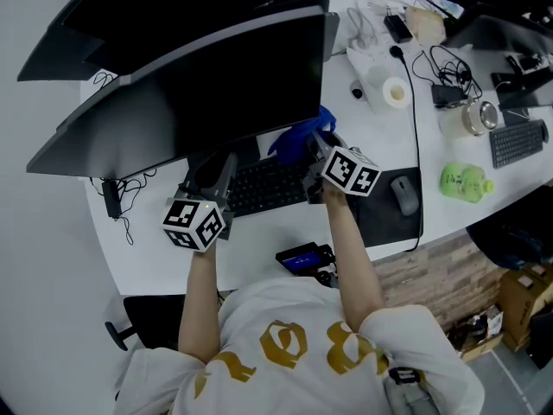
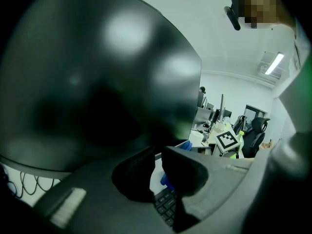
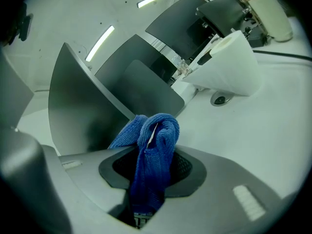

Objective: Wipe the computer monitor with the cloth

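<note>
A big dark monitor (image 1: 216, 85) stands on the white desk (image 1: 259, 266), and its black screen (image 2: 97, 82) fills most of the left gripper view. My right gripper (image 1: 321, 145) is shut on a blue cloth (image 1: 301, 137) just below the monitor's lower right corner. In the right gripper view the cloth (image 3: 156, 135) bunches up between the right gripper's (image 3: 153, 167) pads. My left gripper (image 1: 212, 173) is held low in front of the screen's lower edge. Only a thin slit shows between the left gripper's (image 2: 157, 168) pads, and nothing is in it.
A black keyboard (image 1: 263, 188) lies under the monitor between the grippers, with a mouse (image 1: 403, 194) on a dark pad to its right. A green bottle (image 1: 465, 181), a white paper roll (image 1: 393, 91), cables and a second keyboard (image 1: 517, 143) crowd the right. A phone (image 1: 304, 258) lies near the front edge.
</note>
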`<state>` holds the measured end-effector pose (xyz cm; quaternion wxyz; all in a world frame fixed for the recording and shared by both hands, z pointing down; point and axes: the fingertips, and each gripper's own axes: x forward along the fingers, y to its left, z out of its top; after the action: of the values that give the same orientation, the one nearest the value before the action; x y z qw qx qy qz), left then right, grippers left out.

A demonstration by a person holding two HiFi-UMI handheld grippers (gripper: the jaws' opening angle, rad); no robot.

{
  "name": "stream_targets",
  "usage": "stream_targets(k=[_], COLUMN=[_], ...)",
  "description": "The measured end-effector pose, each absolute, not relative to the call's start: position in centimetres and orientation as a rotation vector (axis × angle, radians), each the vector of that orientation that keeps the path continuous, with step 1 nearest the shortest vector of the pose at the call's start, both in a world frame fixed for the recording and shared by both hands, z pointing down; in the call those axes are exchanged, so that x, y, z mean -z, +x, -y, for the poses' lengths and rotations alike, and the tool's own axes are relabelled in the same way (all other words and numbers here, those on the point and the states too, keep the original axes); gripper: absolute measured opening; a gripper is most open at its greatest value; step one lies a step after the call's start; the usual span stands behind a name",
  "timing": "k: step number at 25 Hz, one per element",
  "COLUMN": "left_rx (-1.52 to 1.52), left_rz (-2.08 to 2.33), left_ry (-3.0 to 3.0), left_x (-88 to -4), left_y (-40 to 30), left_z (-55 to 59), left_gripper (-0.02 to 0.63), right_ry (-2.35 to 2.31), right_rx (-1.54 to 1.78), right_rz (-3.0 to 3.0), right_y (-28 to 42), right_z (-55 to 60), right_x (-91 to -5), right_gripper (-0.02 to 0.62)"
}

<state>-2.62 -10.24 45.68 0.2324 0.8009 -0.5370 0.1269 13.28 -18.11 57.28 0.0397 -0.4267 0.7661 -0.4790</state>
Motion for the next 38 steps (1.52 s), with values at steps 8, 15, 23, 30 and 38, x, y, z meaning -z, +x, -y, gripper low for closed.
stream_targets(k=[8, 15, 23, 30, 38], left_rx=[-0.368, -0.305, -0.270, -0.267, -0.268], left_rz=[1.495, 1.517, 1.587, 1.597, 1.592], left_ry=[2.186, 2.162, 2.110, 2.085, 2.067], left_x=[-45.9, -45.8, -45.5, -46.0, -46.8], left_y=[-3.1, -4.6, -8.9, -11.0, -13.2], left_z=[9.5, 8.8, 7.9, 6.5, 5.2], left_gripper=[0.046, 0.046, 0.046, 0.046, 0.046], right_ry=[-1.263, -1.186, -1.169, -1.158, -1.167], right_rx=[1.475, 1.468, 1.475, 1.472, 1.466], right_rz=[-2.357, -2.470, -2.481, -2.506, -2.528], right_y=[12.4, 8.9, 6.6, 4.4, 2.4], right_z=[18.0, 16.5, 15.8, 15.0, 14.4], right_x=[-57.3, -56.8, -56.6, -56.6, -56.6], right_gripper=[0.156, 0.156, 0.156, 0.156, 0.156])
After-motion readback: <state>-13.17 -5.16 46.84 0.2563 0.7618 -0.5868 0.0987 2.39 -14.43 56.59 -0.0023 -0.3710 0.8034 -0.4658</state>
